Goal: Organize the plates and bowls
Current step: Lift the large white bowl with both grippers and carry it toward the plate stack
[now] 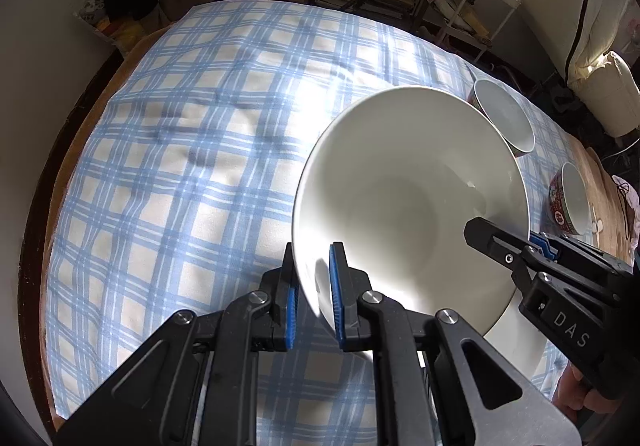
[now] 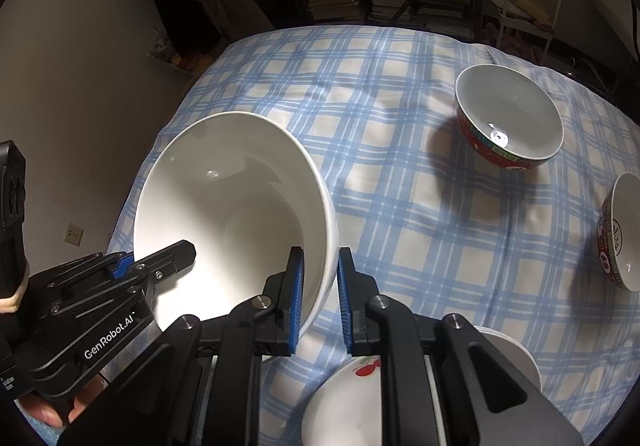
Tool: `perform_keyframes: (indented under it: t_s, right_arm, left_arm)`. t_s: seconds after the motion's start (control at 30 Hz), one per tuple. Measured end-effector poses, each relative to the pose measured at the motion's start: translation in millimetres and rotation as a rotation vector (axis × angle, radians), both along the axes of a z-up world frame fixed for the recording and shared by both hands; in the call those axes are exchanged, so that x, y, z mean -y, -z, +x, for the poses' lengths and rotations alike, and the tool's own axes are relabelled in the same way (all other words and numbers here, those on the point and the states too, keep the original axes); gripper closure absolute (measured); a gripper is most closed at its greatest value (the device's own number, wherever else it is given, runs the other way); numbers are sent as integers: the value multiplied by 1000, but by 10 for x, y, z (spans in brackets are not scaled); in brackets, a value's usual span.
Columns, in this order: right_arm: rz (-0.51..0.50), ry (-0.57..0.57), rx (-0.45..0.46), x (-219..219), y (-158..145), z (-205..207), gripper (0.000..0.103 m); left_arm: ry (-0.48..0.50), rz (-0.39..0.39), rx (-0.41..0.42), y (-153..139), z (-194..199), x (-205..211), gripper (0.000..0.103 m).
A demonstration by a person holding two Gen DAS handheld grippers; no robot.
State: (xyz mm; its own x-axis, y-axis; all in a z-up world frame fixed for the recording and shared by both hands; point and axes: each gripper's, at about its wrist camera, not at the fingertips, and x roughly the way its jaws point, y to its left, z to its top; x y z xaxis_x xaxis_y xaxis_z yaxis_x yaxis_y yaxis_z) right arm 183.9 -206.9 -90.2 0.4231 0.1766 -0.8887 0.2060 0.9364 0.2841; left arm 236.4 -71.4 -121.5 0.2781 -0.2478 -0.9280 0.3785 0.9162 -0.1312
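- The left gripper (image 1: 312, 286) was clamped on the left wall of the white bowl (image 1: 408, 198), one blue pad inside the rim and one outside
- The white bowl was held tilted above the blue-checked cloth (image 1: 192, 150), its mouth turned toward the cameras, over the near part of the table
- The right gripper (image 2: 320, 294) was clamped on the bowl's right wall in the same way, one pad inside and one outside
- A hand (image 2: 52, 412) showed under the left gripper in the right wrist view
- A plate (image 2: 344, 406) with a red fruit print lay at the near edge of the table, under the right gripper, with a white stack (image 2: 516, 358) just beside it on the right
- A red bowl (image 2: 508, 118) stood upright toward the far right corner, well apart from the white one
- A second red bowl (image 2: 622, 234) stood at the right edge, near the first
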Motion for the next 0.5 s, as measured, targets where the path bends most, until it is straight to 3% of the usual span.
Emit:
perform_keyframes:
  t_s: [0.5]
  right_arm:
    - [19,30,-25,139,323,-93,85]
  left_arm:
    - [40,51,-56,284,23,238,90]
